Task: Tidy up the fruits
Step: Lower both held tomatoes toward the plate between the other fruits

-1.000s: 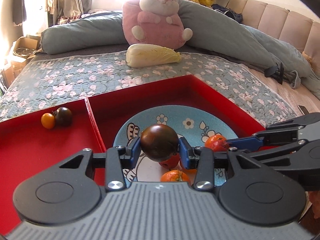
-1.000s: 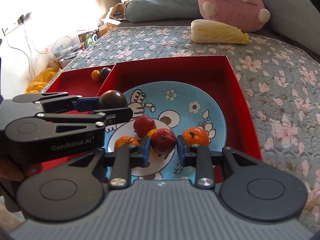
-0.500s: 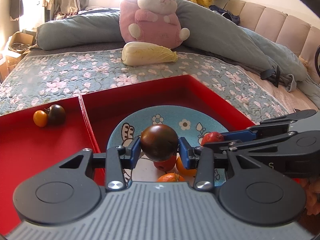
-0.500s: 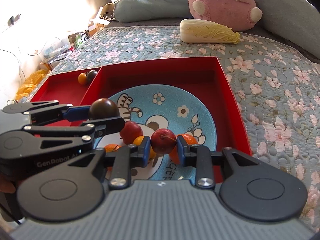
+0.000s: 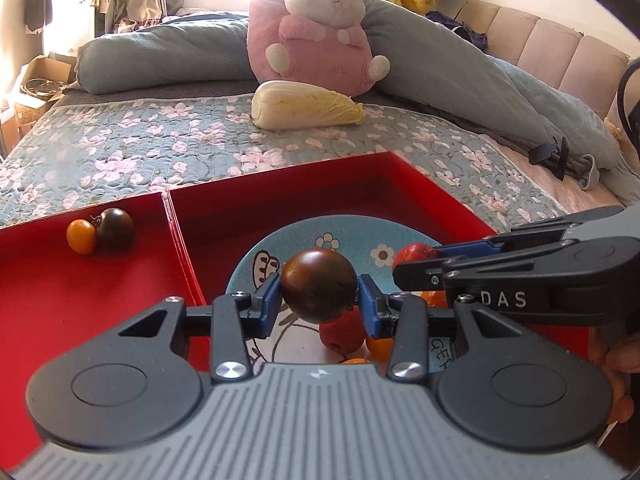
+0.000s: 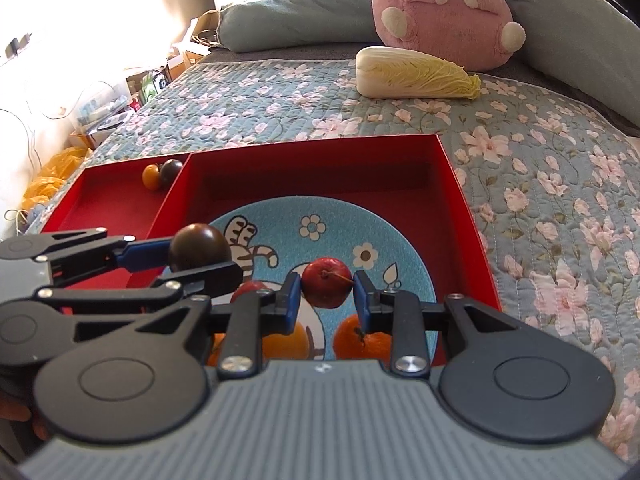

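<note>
My left gripper (image 5: pixel 319 300) is shut on a dark brown tomato (image 5: pixel 319 285), held above the blue cartoon plate (image 5: pixel 360 236). My right gripper (image 6: pixel 327 300) is shut on a small red apple (image 6: pixel 327 282) over the same plate (image 6: pixel 400 240). Oranges (image 6: pixel 362 340) and a red fruit (image 5: pixel 342 334) lie on the plate under both grippers. The plate sits in the right compartment of a red tray (image 6: pixel 312 148). In the tray's left compartment an orange tomato (image 5: pixel 81 237) touches another dark tomato (image 5: pixel 116 229). In the right wrist view the left gripper (image 6: pixel 196 258) shows at the left with its tomato (image 6: pixel 199 247).
The tray rests on a floral quilt (image 5: pixel 160 144) on a bed. A napa cabbage (image 5: pixel 306 106), a pink plush rabbit (image 5: pixel 316 28) and a long grey pillow (image 5: pixel 460 76) lie behind it. Boxes and bags (image 6: pixel 104 108) stand on the floor at the left.
My right gripper has lifted the red apple off the plate and carried it toward the plate's far side. The left gripper keeps its tomato nearly still.
</note>
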